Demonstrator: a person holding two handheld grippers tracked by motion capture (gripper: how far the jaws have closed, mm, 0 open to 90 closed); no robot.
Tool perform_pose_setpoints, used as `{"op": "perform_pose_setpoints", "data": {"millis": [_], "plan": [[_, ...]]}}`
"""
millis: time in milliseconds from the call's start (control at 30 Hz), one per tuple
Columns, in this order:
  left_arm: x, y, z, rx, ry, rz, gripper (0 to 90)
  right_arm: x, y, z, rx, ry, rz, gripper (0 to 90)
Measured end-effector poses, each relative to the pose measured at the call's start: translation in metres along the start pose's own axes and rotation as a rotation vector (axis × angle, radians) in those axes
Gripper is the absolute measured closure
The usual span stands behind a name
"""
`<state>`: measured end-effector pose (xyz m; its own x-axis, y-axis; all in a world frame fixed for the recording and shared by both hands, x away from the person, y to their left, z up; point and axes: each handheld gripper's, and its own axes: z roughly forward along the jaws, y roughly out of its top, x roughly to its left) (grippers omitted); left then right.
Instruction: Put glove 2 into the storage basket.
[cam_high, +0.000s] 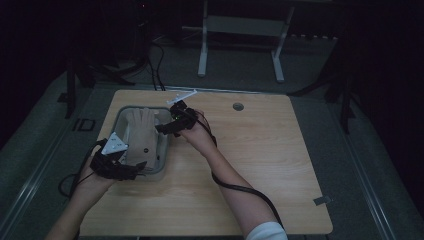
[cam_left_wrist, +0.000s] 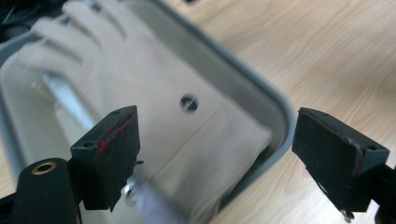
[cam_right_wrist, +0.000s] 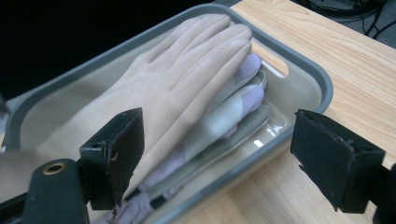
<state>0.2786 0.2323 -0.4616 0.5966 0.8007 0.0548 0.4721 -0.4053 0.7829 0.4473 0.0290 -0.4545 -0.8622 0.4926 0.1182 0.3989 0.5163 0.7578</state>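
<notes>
Both grippers' fingers (cam_right_wrist: 112, 158) gape wide, gripping nothing; beige glove (cam_right_wrist: 177, 88) lies in grey tray (cam_right_wrist: 322, 86).

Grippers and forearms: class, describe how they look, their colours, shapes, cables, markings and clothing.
Both grippers are black. The left gripper carries a grey three-cornered plate; its blocky pads show red marks. A black cable trails from the right gripper. A white sleeve covers the upper right arm.

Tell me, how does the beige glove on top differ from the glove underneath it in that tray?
The beige glove lies on top, nearly all of it showing; the lower glove peeks out only along one side. The beige glove is one plain tan colour; the lower glove is pale grey-green with lilac fingertips. Both lie flat in the grey tray, fingers pointing the same way.
</notes>
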Motion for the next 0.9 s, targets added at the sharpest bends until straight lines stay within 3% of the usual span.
{"op": "perform_pose_setpoints", "data": {"millis": [133, 300, 400, 900], "plan": [[-0.009, 0.006, 0.010, -0.014, -0.023, 0.015, 15.6, 0.003, -0.009, -0.011, -0.005, 0.000, -0.042, 17.2], [-0.022, 0.014, 0.021, -0.031, -0.048, 0.034, 15.6, 0.000, -0.020, -0.022, -0.009, -0.012, -0.057, 17.2], [-0.031, 0.019, 0.027, -0.026, -0.066, 0.057, 15.6, -0.004, -0.029, -0.029, -0.005, -0.020, -0.059, 17.1], [-0.076, 0.031, 0.064, -0.069, -0.170, 0.086, 15.6, -0.025, -0.071, -0.058, 0.006, -0.061, -0.038, 17.2]]}}
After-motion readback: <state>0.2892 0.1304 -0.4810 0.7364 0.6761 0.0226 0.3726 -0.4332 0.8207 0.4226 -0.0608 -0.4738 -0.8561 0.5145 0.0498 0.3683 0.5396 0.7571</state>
